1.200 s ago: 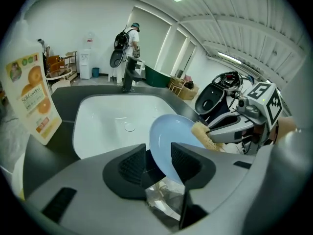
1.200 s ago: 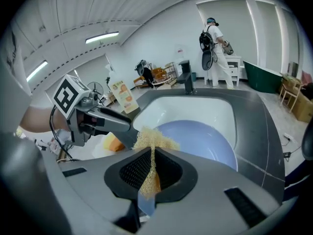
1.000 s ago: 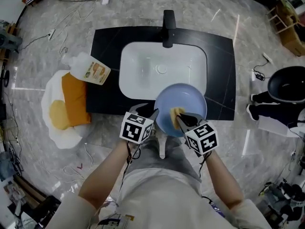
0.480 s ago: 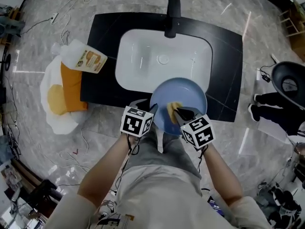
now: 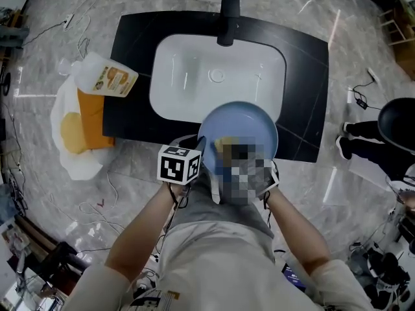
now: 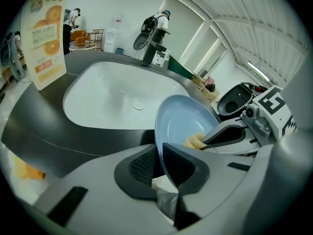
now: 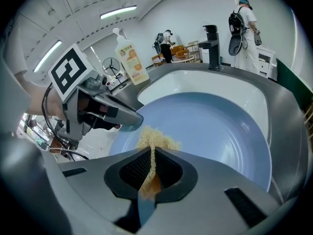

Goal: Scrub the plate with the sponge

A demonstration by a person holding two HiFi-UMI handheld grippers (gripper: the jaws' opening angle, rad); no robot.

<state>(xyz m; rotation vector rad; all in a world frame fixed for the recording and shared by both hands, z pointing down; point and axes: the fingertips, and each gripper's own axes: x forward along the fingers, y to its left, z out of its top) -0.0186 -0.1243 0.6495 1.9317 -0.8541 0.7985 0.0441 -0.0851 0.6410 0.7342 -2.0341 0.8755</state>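
Scrubbing station, seen from above and along both grippers. We saw the left gripper [image 6: 159, 163] clamped on the near rim of the pale blue plate [image 6: 186, 116]. Its jaws had just been closing, and the rim stood between the two pads. The plate hung tilted over the near edge of the white sink basin [image 5: 194, 86], with its hollow face turned toward the right gripper [image 7: 151, 175]. That gripper's jaws were pressed together on a yellow sponge [image 7: 155, 142]. The sponge's free end stuck out past the fingertips and lay against the plate's inner face, just beside the left gripper's upper jaw. We noted the black faucet [image 5: 227, 8] at the basin's far side. The black countertop [image 5: 305, 96] framed the basin all round. To the left of the basin a detergent bottle [image 5: 104, 76] with an orange label lay tipped at the countertop's edge. An orange cloth [image 5: 91, 118] lay nearer us than the bottle, well apart from the plate.
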